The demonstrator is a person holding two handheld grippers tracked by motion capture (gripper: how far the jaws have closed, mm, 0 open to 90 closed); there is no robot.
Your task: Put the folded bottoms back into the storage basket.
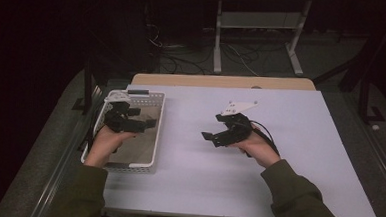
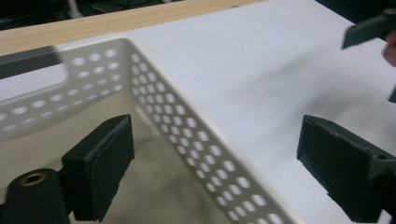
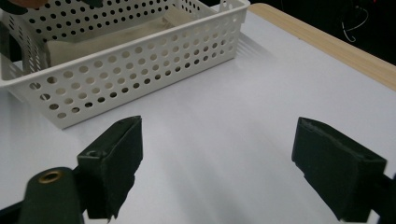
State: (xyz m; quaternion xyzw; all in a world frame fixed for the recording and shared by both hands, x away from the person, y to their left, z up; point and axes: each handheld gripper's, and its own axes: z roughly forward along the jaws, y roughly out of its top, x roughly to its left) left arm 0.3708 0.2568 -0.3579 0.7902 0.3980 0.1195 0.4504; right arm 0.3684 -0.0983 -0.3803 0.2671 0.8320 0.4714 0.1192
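White perforated plastic is what I'm working over: the basket (image 1: 155, 136) sits at the left edge of the table (image 1: 288, 158), its long axis running away from me, and my left gripper (image 1: 130, 121) hangs right above it. Looking along that gripper's jaws, I've got them spread wide with nothing between the pads; one pad is over the inside of the basket (image 2: 187, 121), the other out over bare tabletop, so the basket's right-hand wall passes between them.

Down in the basket lies the folded cloth (image 2: 163, 186), a beige-khaki piece, flat on the floor of the tray, with soft creases. It's directly below my left jaws and slightly toward me. In the right gripper view I can see the cloth (image 3: 116, 37) pale through the holes, filling most of the basket's (image 3: 140, 70) length.

My right gripper (image 1: 214, 135) is out over the middle of the table, jaws also wide and empty, pointing left toward the basket but well apart from it. So the left hand is clearly the nearer one; I'd judge any grab at the cloth falls to it, straight down, once that wall is cleared.
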